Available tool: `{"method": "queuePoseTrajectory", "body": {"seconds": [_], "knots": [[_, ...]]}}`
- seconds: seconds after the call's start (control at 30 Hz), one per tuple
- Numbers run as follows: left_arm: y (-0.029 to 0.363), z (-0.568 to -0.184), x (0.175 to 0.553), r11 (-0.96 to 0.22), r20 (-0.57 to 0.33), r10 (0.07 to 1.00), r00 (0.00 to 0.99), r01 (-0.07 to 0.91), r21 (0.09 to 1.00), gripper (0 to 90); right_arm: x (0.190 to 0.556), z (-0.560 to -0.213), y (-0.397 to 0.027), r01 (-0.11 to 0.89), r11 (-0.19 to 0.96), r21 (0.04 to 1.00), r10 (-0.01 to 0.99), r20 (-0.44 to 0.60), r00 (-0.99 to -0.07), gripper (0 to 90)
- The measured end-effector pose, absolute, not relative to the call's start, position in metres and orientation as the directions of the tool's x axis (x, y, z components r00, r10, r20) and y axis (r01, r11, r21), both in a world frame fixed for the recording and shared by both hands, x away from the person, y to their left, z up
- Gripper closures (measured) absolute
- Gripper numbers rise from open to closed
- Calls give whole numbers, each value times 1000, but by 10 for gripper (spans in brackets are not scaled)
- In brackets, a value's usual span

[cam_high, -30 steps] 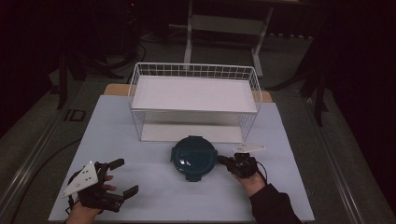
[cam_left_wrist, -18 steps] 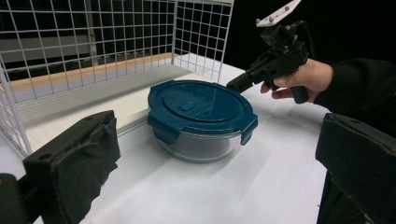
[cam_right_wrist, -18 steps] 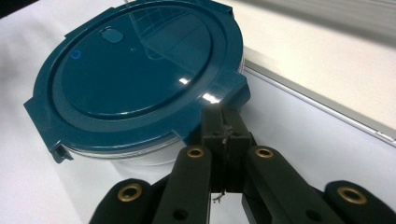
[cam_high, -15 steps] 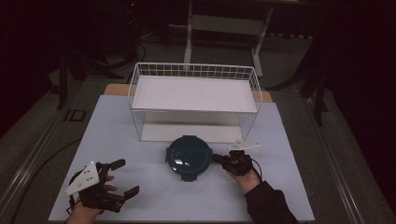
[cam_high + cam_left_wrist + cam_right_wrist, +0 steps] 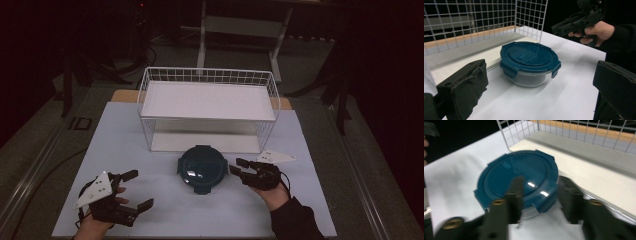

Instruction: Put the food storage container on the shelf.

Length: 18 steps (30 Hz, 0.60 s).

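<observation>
A round glass container with a dark teal clip lid [image 5: 201, 169] sits on the white table just in front of the wire basket [image 5: 207, 75]. My right gripper [image 5: 239, 166] is at the container's right side. Its jaws have just been opening. In the right gripper view they stand apart around one lid clip [image 5: 546, 200] of the container [image 5: 516, 172], and the pads do not press on it. My left gripper [image 5: 141, 189] rests near the front left of the table, open and holding nothing. From there the container [image 5: 530, 56] lies ahead, well beyond its jaws.
The white wire basket stands at the back of the table [image 5: 125, 135] on a white board and is empty inside. Bare white surface lies between the left gripper and the container. The table's front edge runs close to both hands. The person's right hand [image 5: 596, 30] shows in the left gripper view.
The right gripper's jaws were together a second ago and now stand apart at the lid's right edge. The container slid slightly left. The left gripper has stayed put.
</observation>
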State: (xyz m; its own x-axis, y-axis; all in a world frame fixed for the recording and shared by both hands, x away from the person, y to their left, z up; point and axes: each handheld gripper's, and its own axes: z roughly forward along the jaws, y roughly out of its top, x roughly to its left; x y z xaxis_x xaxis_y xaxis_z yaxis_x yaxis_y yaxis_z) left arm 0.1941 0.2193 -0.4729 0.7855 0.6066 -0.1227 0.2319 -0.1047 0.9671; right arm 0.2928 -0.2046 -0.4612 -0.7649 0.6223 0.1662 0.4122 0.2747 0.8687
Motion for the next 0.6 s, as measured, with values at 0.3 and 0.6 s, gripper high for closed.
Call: {"method": "queuePoseTrajectory", "body": {"seconds": [0.3, 0.6], "knots": [[210, -454, 200, -106, -136, 582, 802, 241, 965, 0, 278, -447, -205, 325, 261, 909, 563, 130, -816, 184], [199, -441, 220, -125, -165, 571, 804, 283, 951, 0, 266, -437, -198, 192, 266, 945, 578, 3, -816, 148]]}}
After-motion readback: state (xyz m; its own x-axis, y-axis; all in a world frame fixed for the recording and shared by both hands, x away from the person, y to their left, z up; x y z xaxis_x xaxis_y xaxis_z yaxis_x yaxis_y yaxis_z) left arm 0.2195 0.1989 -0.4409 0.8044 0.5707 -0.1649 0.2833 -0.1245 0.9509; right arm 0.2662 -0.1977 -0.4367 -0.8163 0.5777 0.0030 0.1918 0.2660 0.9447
